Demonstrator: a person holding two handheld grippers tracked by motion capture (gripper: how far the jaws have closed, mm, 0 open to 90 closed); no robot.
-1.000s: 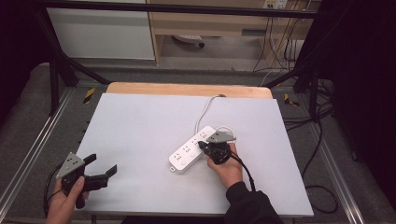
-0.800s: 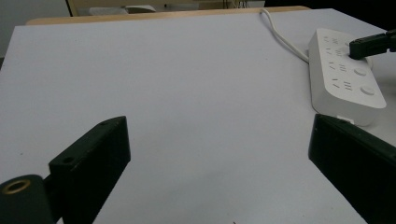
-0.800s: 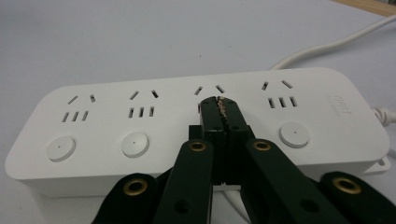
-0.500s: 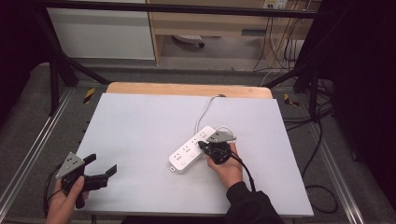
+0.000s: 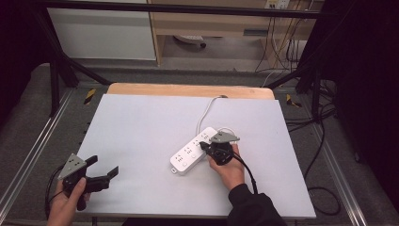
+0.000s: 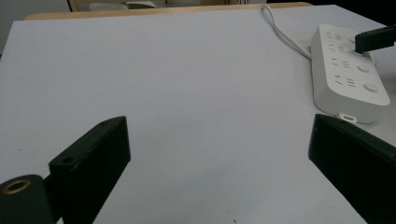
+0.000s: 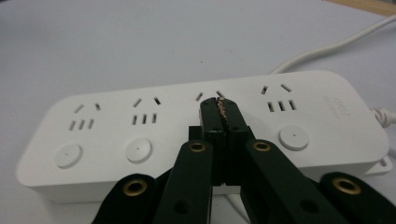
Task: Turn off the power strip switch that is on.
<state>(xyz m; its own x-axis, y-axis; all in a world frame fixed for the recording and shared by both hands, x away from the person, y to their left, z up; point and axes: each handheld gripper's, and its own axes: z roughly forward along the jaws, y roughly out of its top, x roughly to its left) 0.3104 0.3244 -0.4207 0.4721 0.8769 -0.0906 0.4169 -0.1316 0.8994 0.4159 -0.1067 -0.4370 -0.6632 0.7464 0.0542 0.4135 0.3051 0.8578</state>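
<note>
Power strip [image 5: 194,151], white and long, lies diagonally on the pale grey table [image 5: 141,122], a little right of the middle, with its white cable [image 5: 207,113] curling away toward the wooden far edge. Along its top runs a row of sockets, each with a round button [image 7: 294,136] beside it. The person's right hand [image 5: 228,167] holds the right gripper [image 7: 221,112] down over the strip's far half; in the right gripper view its two black jaws are pressed together with nothing between them, and their tips sit on the strip's face at the third socket group from the near-left end, where a button would be in line with the others. The left gripper [image 5: 102,172] is well apart, near the table's front left corner, held in the left hand [image 5: 66,205]. Its jaws stand wide apart and hold nothing, with bare tabletop between them. In the left gripper view the strip shows at the upper right, a dark jaw tip of the other gripper touching its top.
</note>
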